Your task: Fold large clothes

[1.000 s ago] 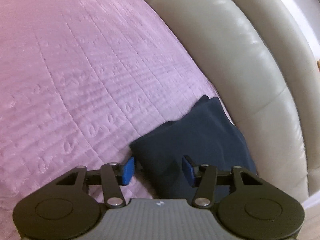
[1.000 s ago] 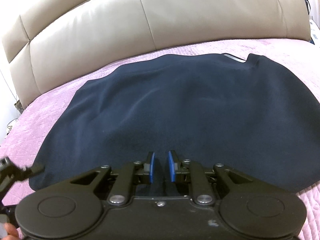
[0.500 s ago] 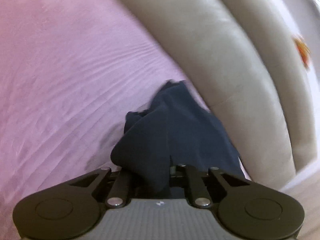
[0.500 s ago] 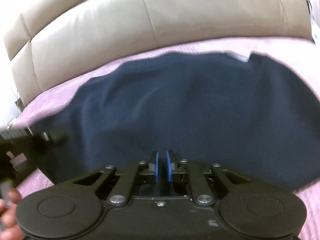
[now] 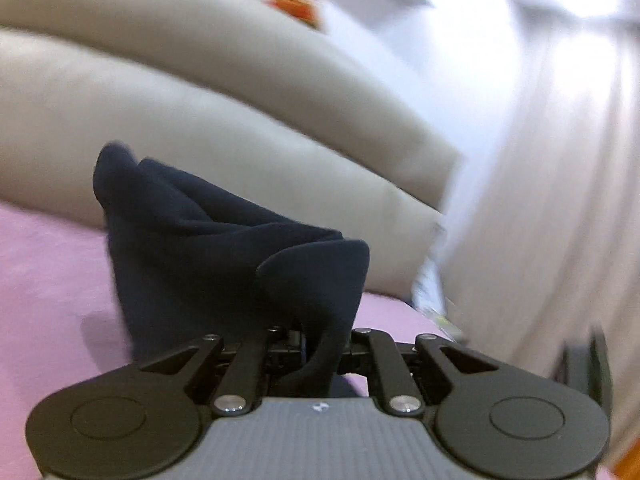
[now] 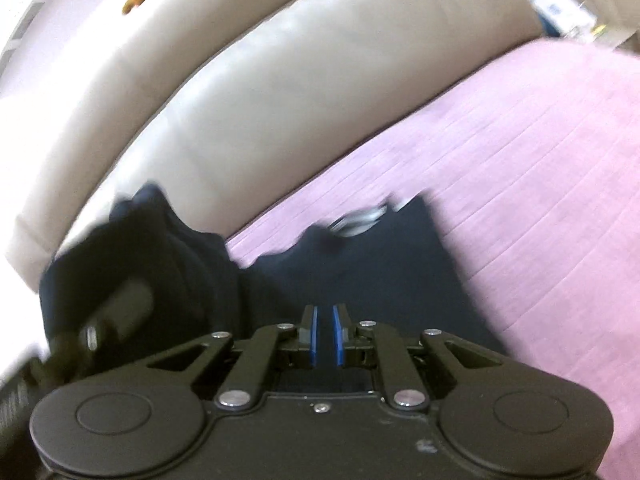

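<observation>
A dark navy garment (image 5: 208,256) rises bunched in front of my left gripper (image 5: 316,344), which is shut on a fold of it; the cloth hides the pads. In the right wrist view the same garment (image 6: 380,272) lies partly on the pink bedspread (image 6: 540,200), its pale collar label (image 6: 360,216) at the far edge. My right gripper (image 6: 326,336) is shut on the near edge, the blue pads almost together with dark cloth between them. The left gripper (image 6: 116,312) shows blurred at the left, with lifted cloth around it.
A cream padded headboard (image 5: 200,100) runs behind the bed (image 6: 280,92). A small orange and red object (image 5: 296,4) sits on the wall above it. Pale curtains or wall fill the right of the left wrist view. Both pictures are blurred.
The left gripper shut on the garment's corner and swung up, rolling, so the cloth lifted off the bedspread. The right pads drew together on the near edge and that hand rose and rolled too.
</observation>
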Demonstrator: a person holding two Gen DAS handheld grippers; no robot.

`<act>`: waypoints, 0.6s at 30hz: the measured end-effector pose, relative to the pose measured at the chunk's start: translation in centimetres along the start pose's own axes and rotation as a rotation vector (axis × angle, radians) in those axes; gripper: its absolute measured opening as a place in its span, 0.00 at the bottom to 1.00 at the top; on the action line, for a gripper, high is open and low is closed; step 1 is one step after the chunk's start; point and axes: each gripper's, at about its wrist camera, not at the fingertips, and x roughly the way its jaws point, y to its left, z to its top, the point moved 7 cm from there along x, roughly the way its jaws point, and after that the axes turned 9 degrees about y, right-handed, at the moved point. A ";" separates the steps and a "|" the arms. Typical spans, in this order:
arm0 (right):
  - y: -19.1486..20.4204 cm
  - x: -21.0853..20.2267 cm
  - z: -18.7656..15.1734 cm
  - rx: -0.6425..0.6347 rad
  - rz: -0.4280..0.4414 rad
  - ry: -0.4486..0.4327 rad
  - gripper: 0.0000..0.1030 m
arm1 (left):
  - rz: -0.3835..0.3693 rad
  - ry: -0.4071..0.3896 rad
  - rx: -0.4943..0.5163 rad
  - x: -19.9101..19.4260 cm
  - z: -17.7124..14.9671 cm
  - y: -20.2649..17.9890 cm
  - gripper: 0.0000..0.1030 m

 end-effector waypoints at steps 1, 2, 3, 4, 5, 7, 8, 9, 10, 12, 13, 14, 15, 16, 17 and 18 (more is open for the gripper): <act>-0.9 -0.3 0.8 -0.006 -0.017 -0.001 0.12 | -0.039 0.029 0.044 1.1 -0.4 -1.9 0.11; -1.9 -0.5 1.3 -0.012 -0.032 0.000 0.12 | -0.062 0.049 0.081 2.1 -0.8 -3.3 0.11; -2.9 -0.6 1.6 -0.013 -0.049 0.000 0.16 | -0.080 0.071 0.116 3.1 -1.6 -4.6 0.11; -3.9 -0.6 2.2 -0.010 -0.072 -0.002 0.20 | -0.096 0.112 0.141 4.4 -2.8 -5.7 0.11; -4.9 -0.6 2.3 -0.004 -0.094 -0.006 0.22 | -0.090 0.154 0.159 5.7 -3.9 -6.3 0.11; -6.1 -0.2 2.7 0.000 -0.097 0.018 0.26 | -0.028 0.269 0.204 8.8 -7.0 -6.7 0.11; -6.1 0.2 2.6 -0.003 -0.077 0.030 0.29 | 0.018 0.320 0.240 10.1 -8.8 -6.6 0.11; -6.1 0.6 3.0 -0.005 -0.059 0.038 0.44 | 0.050 0.356 0.273 11.0 -10.2 -6.4 0.12; -5.7 1.0 3.2 -0.009 -0.032 0.046 0.68 | 0.076 0.378 0.313 11.5 -11.3 -6.1 0.12; -4.9 2.3 3.6 -0.027 0.009 0.067 0.79 | 0.068 0.385 0.359 11.1 -12.5 -6.3 0.12; -4.3 3.2 4.0 -0.043 0.032 0.083 0.79 | 0.046 0.388 0.353 10.7 -12.7 -6.5 0.12; -3.5 4.1 4.3 -0.061 0.056 0.097 0.79 | 0.041 0.383 0.354 10.4 -12.7 -6.5 0.12; -2.9 4.9 4.5 -0.074 0.069 0.105 0.79 | 0.041 0.384 0.360 10.2 -12.7 -6.3 0.12; -2.2 5.9 4.9 -0.092 0.066 0.118 0.79 | 0.041 0.388 0.364 10.2 -12.6 -6.0 0.12; -1.8 6.9 5.1 -0.111 0.059 0.132 0.79 | 0.038 0.392 0.360 10.4 -12.6 -6.0 0.12; -1.4 7.8 5.4 -0.130 0.055 0.145 0.79 | 0.031 0.393 0.354 10.2 -12.7 -6.0 0.12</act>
